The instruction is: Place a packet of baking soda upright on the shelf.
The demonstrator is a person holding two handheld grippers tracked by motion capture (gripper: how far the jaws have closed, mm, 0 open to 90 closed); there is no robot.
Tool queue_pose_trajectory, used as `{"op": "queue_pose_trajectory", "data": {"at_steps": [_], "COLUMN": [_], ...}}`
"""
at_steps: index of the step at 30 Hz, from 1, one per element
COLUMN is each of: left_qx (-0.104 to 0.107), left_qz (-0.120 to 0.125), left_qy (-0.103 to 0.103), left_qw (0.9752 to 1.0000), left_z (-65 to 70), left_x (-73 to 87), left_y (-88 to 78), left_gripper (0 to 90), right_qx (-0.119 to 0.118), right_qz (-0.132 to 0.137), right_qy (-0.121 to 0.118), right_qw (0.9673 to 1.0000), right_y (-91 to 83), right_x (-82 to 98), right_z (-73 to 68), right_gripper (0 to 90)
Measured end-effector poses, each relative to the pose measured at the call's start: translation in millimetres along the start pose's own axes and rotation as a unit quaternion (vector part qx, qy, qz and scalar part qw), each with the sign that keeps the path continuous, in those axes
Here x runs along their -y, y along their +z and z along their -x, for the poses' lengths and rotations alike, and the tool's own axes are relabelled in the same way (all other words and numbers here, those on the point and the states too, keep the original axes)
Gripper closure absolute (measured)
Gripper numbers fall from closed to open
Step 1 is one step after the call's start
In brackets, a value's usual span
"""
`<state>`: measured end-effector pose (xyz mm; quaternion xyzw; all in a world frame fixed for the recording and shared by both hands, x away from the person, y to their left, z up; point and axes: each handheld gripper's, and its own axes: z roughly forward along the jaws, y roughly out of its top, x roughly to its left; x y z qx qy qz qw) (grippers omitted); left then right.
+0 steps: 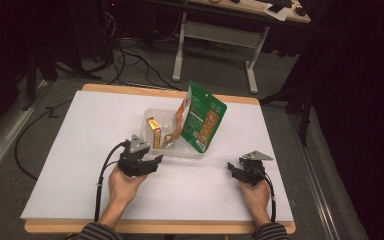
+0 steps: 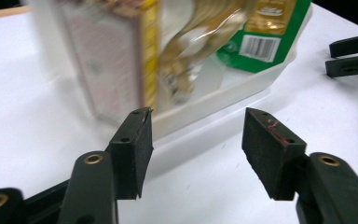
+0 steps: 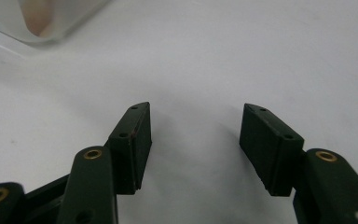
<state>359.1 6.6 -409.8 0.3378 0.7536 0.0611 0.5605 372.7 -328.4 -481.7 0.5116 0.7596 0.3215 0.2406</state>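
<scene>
White table (image 1: 80,150); bin (image 2: 242,91) beyond spread jaws.

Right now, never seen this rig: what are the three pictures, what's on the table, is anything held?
No robot here: a person sits at a table with a hand-held gripper in each hand. The high view looks down from above the person's side. It shows the left hand-held gripper near the clear plastic tray and the right hand-held gripper apart on the white table. The other two pictures come from cameras riding on each gripper, looking along its two black jaws. In the tray stand a small yellow box and a tall green pouch that leans over the tray's right end. The left gripper view has the box and pouch close ahead, blurred. Both grippers stand open with nothing between their jaws, so nothing is held.
</scene>
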Motion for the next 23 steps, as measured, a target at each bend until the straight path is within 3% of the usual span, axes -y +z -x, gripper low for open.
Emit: {"op": "queue_pose_trajectory", "data": {"at_steps": [2,6,9,13,14,16,17,18,20,21,22,23], "left_qx": [-0.009,-0.041,-0.072,-0.089,-0.100,-0.103,-0.094,-0.101,-0.101,-0.097,-0.104,-0.100], "left_qz": [0.005,0.018,0.037,0.065,0.072,0.079,0.084,0.074,0.074,0.076,0.079,0.076], "left_qy": [-0.011,0.013,0.032,0.053,0.060,0.075,0.048,0.028,0.028,0.042,0.027,0.032], "left_qw": [0.9999,0.9989,0.9962,0.9924,0.9906,0.9887,0.9908,0.9917,0.9918,0.9914,0.9910,0.9915], "left_z": [-10.9,-38.7,-59.2,-78.9,-84.1,-95.2,-97.3,-97.4,-97.3,-98.6,-97.2,-98.0], "left_x": [-6.3,-14.8,-19.6,-26.2,-27.2,-25.9,-28.6,-33.7,-33.9,-33.5,-33.6,-34.2], "left_y": [-1.7,7.5,18.9,29.0,32.7,38.8,38.1,39.4,39.4,39.6,39.9,39.7], "left_gripper": [42.8,43.0,41.2,38.8,37.8,33.9,30.6,29.0,27.6,27.3,26.6,26.3], "right_qx": [0.000,0.000,0.000,0.000,0.000,0.000,0.001,0.001,0.002,0.002,0.002,0.000], "right_qz": [0.000,0.000,0.000,0.000,0.000,0.000,-0.001,-0.001,-0.002,-0.001,-0.001,-0.001], "right_qy": [0.000,0.000,0.000,0.000,0.000,0.000,0.000,0.000,0.000,0.001,0.003,0.005], "right_qw": [1.0000,1.0000,1.0000,1.0000,1.0000,1.0000,1.0000,1.0000,1.0000,1.0000,1.0000,1.0000], "right_y": [0.0,0.0,0.0,0.0,0.0,-0.1,-0.1,-0.1,-0.3,0.0,-0.1,0.0], "right_x": [0.0,0.0,0.0,0.0,0.0,0.0,0.0,0.0,-0.1,-0.1,-0.1,-0.1], "right_z": [0.0,-0.1,-0.1,0.0,-0.1,-0.3,-0.3,-0.4,-0.4,-0.3,-0.2,0.1], "right_gripper": [44.1,44.0,44.0,43.9,44.0,43.9,43.9,43.7,43.1,43.0,42.8,42.6]}}
